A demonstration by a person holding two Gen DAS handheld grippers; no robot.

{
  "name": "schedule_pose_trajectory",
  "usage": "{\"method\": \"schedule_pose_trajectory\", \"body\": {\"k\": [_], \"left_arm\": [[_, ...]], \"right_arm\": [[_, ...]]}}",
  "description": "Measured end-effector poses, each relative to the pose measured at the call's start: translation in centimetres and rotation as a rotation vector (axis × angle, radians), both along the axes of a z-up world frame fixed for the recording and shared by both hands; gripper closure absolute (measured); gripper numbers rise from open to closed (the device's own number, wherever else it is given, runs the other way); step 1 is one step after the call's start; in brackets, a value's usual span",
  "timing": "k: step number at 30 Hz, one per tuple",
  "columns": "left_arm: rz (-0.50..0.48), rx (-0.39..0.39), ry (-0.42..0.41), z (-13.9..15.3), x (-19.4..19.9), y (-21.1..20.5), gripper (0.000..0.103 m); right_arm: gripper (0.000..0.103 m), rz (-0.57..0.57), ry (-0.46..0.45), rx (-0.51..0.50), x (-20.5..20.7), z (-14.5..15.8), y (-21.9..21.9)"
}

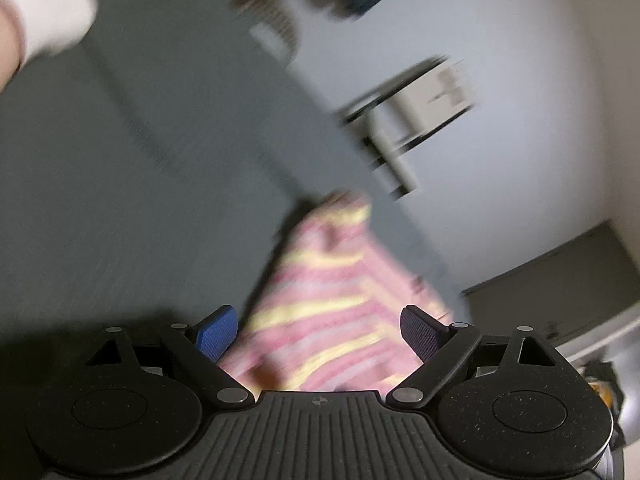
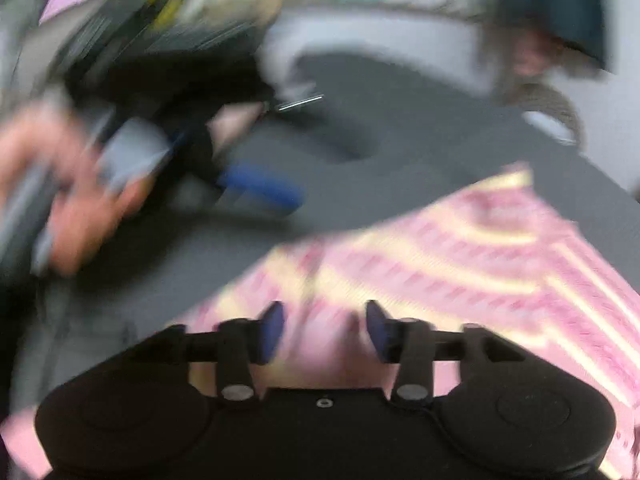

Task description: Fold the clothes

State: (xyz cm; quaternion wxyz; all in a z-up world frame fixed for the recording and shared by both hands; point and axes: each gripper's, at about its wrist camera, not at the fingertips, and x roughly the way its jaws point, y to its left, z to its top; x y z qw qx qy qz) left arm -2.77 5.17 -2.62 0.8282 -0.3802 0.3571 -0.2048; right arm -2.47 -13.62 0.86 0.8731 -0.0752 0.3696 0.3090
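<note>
Your left gripper (image 1: 320,330) sits at the bottom of its frame with its blue-padded fingers (image 1: 216,334) spread wide, gripping nothing; the pink and yellow striped knitted garment (image 1: 328,300) lies between and just beyond them on the dark grey table surface (image 1: 140,160). Your right gripper (image 2: 325,330) also has its fingers apart, with the same striped cloth (image 2: 460,248) bunched between them; whether they touch it is lost in blur. Farther off, at the left of the right wrist view, your hand (image 2: 68,200) holds the other gripper. A white sleeve (image 1: 52,8) shows at the upper left of the left wrist view.
</note>
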Motion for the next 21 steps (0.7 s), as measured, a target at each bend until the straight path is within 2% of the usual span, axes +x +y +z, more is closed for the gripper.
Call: {"method": "schedule_pose_trajectory", "body": {"k": [2,5,8,10,12,14,16,18,20,21], "left_arm": [[-0.006,0.003,-0.091,0.9,-0.4,-0.4,0.014],[-0.058,0.117,-0.142,1.3,-0.3,-2.7,0.014],[-0.153,0.244,-0.157,0.7,-0.1,-5.8,0.014],[-0.219,0.331,-0.17,0.2,0.1,-7.9,0.014],[-0.254,0.423,-0.176,-0.1,0.3,-9.4,0.014],[-0.275,0.478,-0.163,-0.7,0.6,-10.2,0.014],[-0.283,0.485,-0.127,-1.7,0.8,-10.3,0.014],[-0.287,0.484,-0.139,-1.9,0.7,-10.4,0.014],[-0.301,0.503,-0.145,-1.9,0.3,-10.7,0.014],[-0.305,0.509,-0.147,-2.0,0.1,-10.7,0.014]], "right_arm": [[0.051,-0.175,-0.003,0.109,2.5,1.0,-3.0],[0.053,-0.399,0.087,0.303,7.6,1.5,-7.4],[0.053,-0.487,0.269,0.469,12.9,0.7,-9.7],[0.053,-0.499,0.389,0.528,16.2,0.1,-9.5],[0.052,-0.506,0.438,0.493,18.5,-0.2,-7.9],[0.052,-0.5,0.469,0.404,20.4,-0.4,-6.0],[0.052,-0.486,0.498,0.292,22.0,-0.8,-4.1],[0.054,-0.456,0.543,0.151,23.3,-1.3,-2.0],[0.07,-0.435,0.556,0.056,24.3,-1.8,-0.6],[0.088,-0.426,0.564,0.047,24.6,-2.1,-0.4]]}}
